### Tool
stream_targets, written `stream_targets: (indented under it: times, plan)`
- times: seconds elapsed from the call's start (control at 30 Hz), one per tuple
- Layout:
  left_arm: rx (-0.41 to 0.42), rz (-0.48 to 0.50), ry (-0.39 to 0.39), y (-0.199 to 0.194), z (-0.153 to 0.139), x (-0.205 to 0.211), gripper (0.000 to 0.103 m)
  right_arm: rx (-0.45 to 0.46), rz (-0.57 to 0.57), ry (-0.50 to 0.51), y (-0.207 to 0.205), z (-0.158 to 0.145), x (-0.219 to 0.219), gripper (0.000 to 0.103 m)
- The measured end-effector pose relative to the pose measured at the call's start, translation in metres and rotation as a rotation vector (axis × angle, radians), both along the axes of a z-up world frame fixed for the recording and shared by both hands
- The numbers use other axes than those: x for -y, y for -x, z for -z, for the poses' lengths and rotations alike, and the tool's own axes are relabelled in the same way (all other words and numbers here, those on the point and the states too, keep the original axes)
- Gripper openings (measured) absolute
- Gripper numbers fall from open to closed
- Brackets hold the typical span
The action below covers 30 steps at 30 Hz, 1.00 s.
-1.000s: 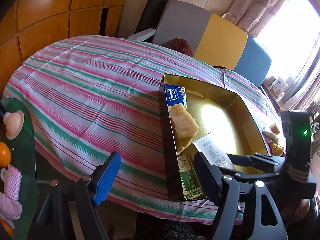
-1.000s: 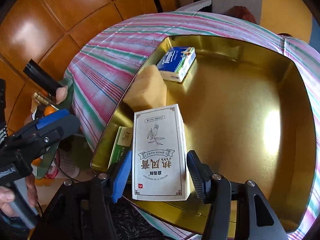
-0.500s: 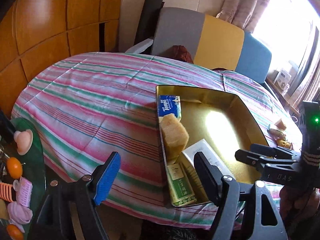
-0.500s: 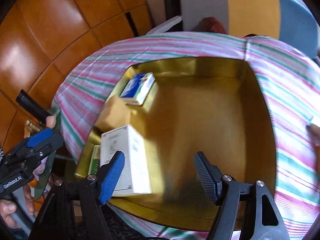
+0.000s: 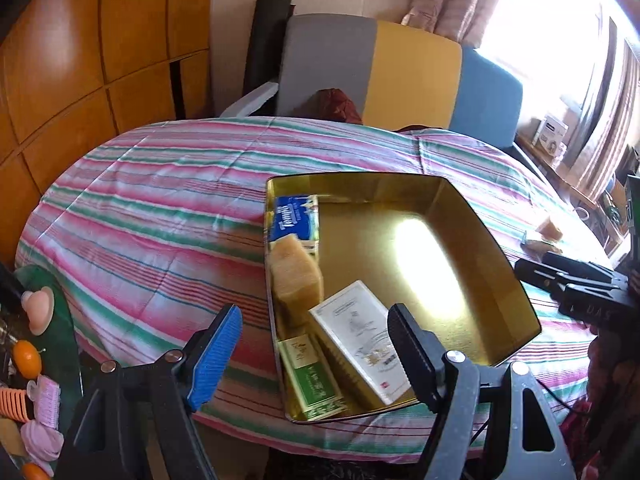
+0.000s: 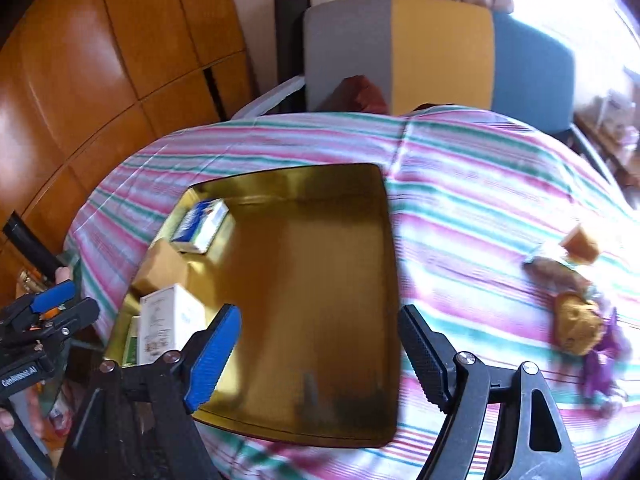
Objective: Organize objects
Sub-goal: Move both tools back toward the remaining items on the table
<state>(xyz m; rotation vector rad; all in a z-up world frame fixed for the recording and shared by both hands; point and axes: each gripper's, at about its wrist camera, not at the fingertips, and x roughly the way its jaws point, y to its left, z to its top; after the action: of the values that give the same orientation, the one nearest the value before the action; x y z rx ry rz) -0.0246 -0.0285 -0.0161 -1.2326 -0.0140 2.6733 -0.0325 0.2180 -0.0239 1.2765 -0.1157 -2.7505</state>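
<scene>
Right gripper point(image 6: 316, 354): jaws wide, just been opening, nothing between them; gold tin point(image 6: 384, 280) below.
Left gripper point(image 5: 316, 354): jaws spread, empty.
White box point(image 5: 362, 340): lying in tin's near-left corner, long axis running away from the fingers.
Blue packet point(image 5: 294, 218): reads "Tempo".
Snacks point(image 6: 576, 316): right of tin, blurred.

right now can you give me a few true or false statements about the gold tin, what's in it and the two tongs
1. The white box lies inside the gold tin. True.
2. The right tongs grip the white box. False: their jaws have just been opening, with nothing between them.
3. The blue tissue pack sits at the tin's far left corner. True.
4. The left tongs are shut. False: they stand open and empty.
5. The tin is full. False: its right half is bare.
</scene>
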Motion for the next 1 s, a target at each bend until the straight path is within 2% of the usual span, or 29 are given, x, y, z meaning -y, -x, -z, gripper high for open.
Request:
stream_targets:
  times: [0.43,0.57,0.7,0.77,0.87,1.0]
  plan:
    - [0.006,0.117,0.012,0.006,-0.006,-0.05,0.076,-0.054,0.29,-0.124,-0.031,-0.019,-0.13,0.086]
    - [0.005,0.151,0.012,0.008,-0.008,-0.065,0.076,-0.11,0.445,-0.161,-0.045,-0.026,-0.184,0.088]
    - [0.024,0.197,0.0,0.012,-0.01,-0.086,0.076,-0.144,0.626,-0.186,-0.059,-0.02,-0.242,0.091]
    - [0.048,0.222,-0.02,0.014,-0.01,-0.097,0.076,-0.141,0.713,-0.152,-0.069,-0.012,-0.268,0.091]
    - [0.067,0.271,-0.046,0.016,-0.009,-0.117,0.076,-0.12,0.815,0.015,-0.081,-0.003,-0.303,0.091]
    - [0.083,0.372,-0.058,0.011,-0.009,-0.155,0.076,-0.124,0.919,0.138,-0.095,0.005,-0.327,0.091]
